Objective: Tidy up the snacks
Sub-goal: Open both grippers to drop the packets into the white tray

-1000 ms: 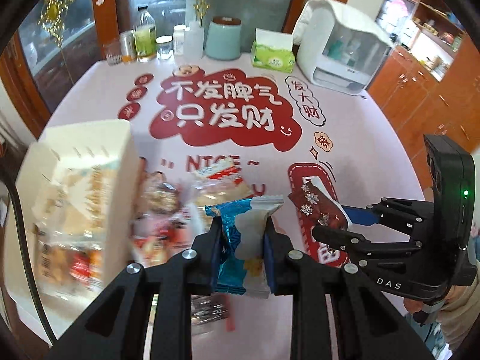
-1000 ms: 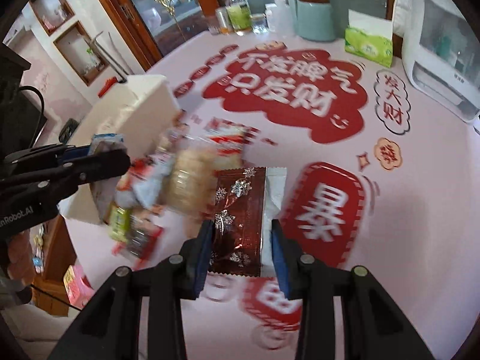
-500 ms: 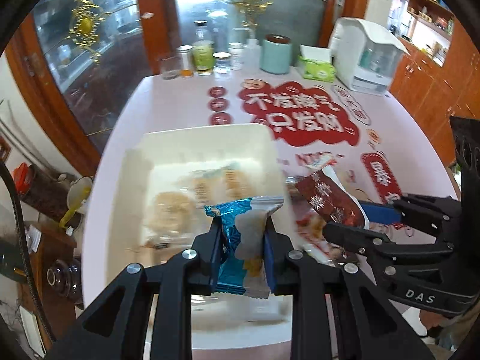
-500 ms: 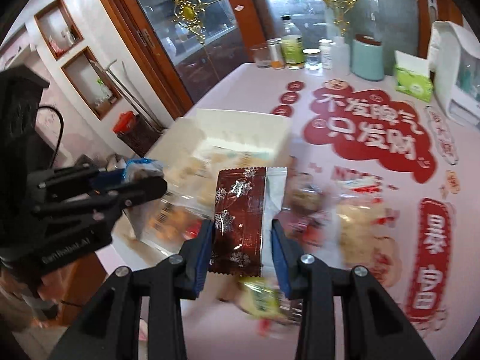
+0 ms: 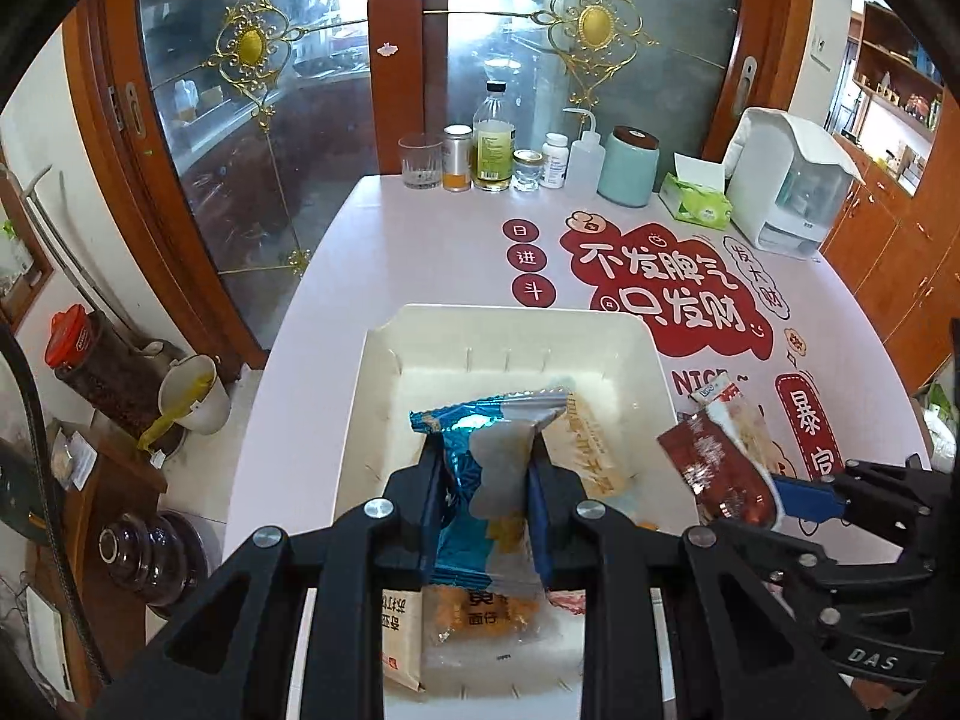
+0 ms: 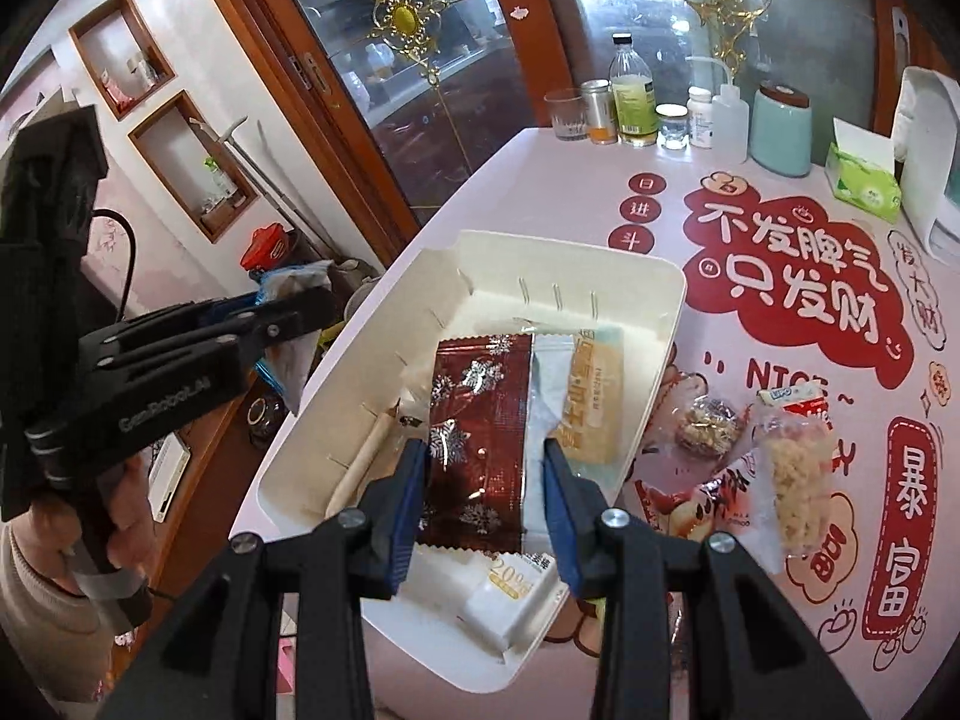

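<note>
My left gripper (image 5: 483,474) is shut on a blue and silver snack packet (image 5: 480,480), held above the white bin (image 5: 420,324). My right gripper (image 6: 486,480) is shut on a dark red packet with silver snowflakes (image 6: 480,420), also over the white bin (image 6: 600,258). Several wrapped snacks lie inside the bin, among them a yellow cracker packet (image 6: 591,408). In the left wrist view the right gripper (image 5: 774,495) holds the red packet (image 5: 717,471) just right of the bin. The left gripper (image 6: 288,312) shows at the bin's left side in the right wrist view.
Loose snack packets (image 6: 750,468) lie on the pink tablecloth right of the bin. At the table's far end stand bottles (image 5: 495,138), a glass (image 5: 420,162), a teal jar (image 5: 627,168), a tissue box (image 5: 696,204) and a white appliance (image 5: 786,186). The table edge drops to the floor on the left.
Both grippers carried their packets leftward from the loose snack pile to above the white bin. The bin now lies directly under them. Neither grip has changed.
</note>
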Available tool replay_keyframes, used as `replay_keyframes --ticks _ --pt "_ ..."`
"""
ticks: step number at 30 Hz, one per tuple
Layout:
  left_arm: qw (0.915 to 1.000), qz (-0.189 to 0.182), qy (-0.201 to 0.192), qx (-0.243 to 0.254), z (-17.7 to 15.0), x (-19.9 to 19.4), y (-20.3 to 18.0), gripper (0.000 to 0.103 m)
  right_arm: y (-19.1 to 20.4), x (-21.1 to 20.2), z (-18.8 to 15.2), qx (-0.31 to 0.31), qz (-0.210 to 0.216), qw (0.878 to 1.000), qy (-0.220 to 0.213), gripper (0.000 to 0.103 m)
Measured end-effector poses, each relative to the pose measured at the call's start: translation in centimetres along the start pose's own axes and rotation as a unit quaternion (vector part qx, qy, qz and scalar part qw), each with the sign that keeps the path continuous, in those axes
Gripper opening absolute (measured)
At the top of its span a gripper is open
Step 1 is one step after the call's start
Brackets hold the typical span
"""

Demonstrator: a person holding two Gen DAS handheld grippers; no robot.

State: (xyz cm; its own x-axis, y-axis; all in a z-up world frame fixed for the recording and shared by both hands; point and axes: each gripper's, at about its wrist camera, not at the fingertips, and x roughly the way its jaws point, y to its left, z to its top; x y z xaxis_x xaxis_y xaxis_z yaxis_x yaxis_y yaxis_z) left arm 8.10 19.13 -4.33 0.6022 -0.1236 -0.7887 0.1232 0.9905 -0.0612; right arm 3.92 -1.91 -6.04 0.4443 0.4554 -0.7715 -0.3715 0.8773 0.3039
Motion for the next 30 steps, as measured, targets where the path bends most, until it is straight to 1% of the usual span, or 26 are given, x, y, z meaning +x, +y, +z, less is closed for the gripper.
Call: replay_keyframes --ticks 9,14,23,30 --pt "0.9999 -0.007 -0.002 0.009 0.5 0.8 -0.7 0.022 1.1 -1.3 0.7 0.007 -0.036 0.999 -0.027 0.038" --pt "0.9999 -0.004 -0.006 0.012 1.3 1.1 -0.7 0.022 1.4 -1.5 1.2 0.014 -0.046 0.998 -0.034 0.038" --pt "0.9998 0.008 -0.001 0.019 2.8 3.2 -0.9 0.022 1.6 0.1 2.5 0.014 -0.073 0.997 -0.032 0.039" --pt "0.9994 0.021 0.011 0.027 3.9 5.2 -0.9 0.023 1.5 1.1 4.0 0.009 -0.095 0.995 -0.038 0.040"
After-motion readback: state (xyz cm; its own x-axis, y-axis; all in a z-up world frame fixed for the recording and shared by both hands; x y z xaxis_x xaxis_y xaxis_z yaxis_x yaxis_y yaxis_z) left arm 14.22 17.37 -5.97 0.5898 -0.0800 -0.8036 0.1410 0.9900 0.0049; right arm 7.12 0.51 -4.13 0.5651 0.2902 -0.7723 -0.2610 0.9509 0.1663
